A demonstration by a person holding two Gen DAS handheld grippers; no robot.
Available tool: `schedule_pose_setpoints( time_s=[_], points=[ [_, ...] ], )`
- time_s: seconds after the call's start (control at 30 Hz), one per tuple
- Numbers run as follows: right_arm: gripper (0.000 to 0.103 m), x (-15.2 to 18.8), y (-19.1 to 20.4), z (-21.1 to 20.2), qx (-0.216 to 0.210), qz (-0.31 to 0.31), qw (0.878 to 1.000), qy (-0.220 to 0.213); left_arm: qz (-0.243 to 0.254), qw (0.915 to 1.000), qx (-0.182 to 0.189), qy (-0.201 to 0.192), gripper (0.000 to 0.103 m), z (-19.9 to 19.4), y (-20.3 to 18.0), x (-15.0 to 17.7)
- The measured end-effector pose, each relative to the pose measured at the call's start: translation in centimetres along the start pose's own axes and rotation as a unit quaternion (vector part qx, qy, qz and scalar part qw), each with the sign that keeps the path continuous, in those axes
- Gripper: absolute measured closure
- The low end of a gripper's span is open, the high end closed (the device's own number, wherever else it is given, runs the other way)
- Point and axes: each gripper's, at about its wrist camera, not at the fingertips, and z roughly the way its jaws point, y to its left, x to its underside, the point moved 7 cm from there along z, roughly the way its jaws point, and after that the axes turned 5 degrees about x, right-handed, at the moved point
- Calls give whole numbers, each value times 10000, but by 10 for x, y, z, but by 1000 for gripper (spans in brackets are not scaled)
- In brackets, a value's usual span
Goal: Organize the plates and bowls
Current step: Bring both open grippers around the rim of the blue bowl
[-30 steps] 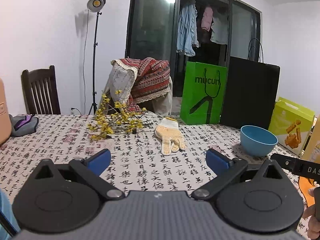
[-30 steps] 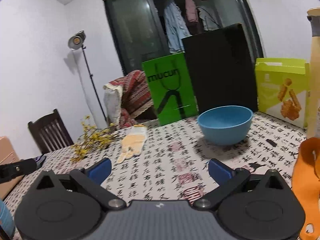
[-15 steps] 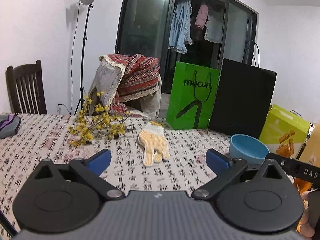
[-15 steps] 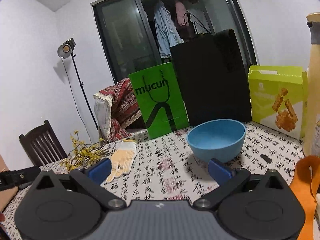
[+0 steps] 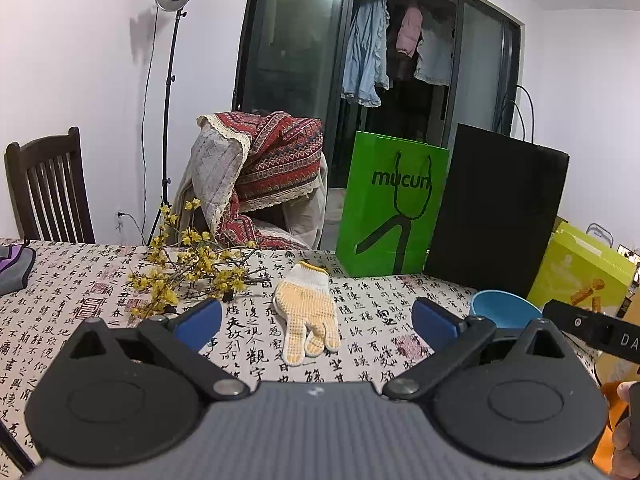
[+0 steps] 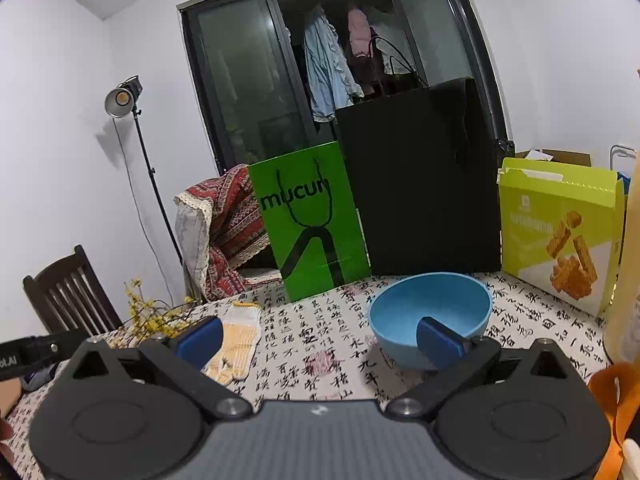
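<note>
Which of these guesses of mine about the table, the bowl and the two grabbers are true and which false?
1. The blue bowl stands upright and empty. True.
2. The right gripper is clamped on the bowl. False: its jaws are open, the bowl just ahead.
3. A work glove lies flat on the tablecloth. True.
4. The left gripper holds the glove. False: its jaws are open and empty.
5. The green bag lies flat. False: it stands upright.
</note>
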Motion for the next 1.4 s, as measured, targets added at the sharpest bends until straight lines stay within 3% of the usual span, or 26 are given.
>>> schedule_pose_setpoints(
  time_s=[0.47,0.9,1.4],
  points=[
    [0,-33,-6,39,324,42,9994,-98,-280,9984,-448,182,0,49,7,-25],
    [0,-15,-54,81,887,228,9958,-78,-163,9977,-356,549,0,93,-30,-4],
    [0,-11,-118,99,1104,996,9889,6,-62,9972,-259,699,0,130,-85,8]
  ],
)
